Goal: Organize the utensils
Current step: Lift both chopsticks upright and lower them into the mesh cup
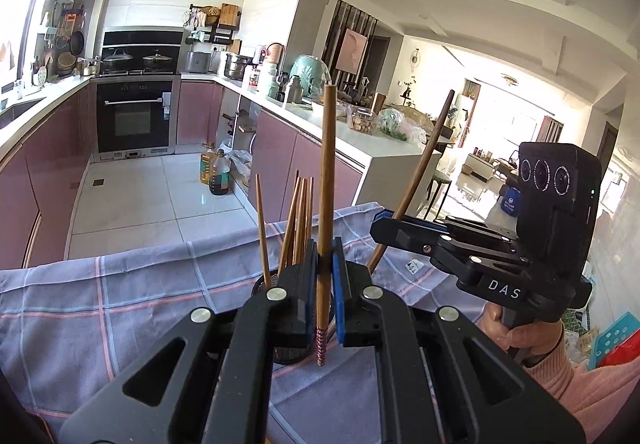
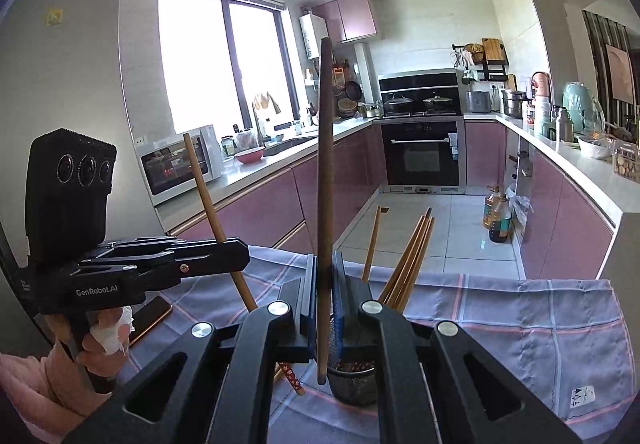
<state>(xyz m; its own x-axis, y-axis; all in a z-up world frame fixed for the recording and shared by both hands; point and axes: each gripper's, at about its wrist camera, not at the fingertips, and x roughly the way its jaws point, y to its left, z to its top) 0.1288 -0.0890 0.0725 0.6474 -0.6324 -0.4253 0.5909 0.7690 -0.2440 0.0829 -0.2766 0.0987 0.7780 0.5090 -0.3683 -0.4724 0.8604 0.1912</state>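
Pink kitchen cabinets and an oven point(image 1: 134, 116) fill the background behind a desk under a checked cloth point(image 1: 120, 284). From the left wrist view, the left gripper point(image 1: 326, 264) is clamped on an upright patterned-tip chopstick point(image 1: 326, 204), just in front of a mesh holder point(image 1: 272, 282) bristling with chopsticks point(image 1: 298, 220); the right gripper point(image 1: 384, 228) alongside pinches a dark chopstick point(image 1: 424, 168). The right wrist view adds a phone point(image 2: 150, 318) lying on the cloth and a microwave point(image 2: 178, 168), and shows that dark chopstick point(image 2: 325, 204) pinched upright, its lower end beside the holder's point(image 2: 352, 380) rim.
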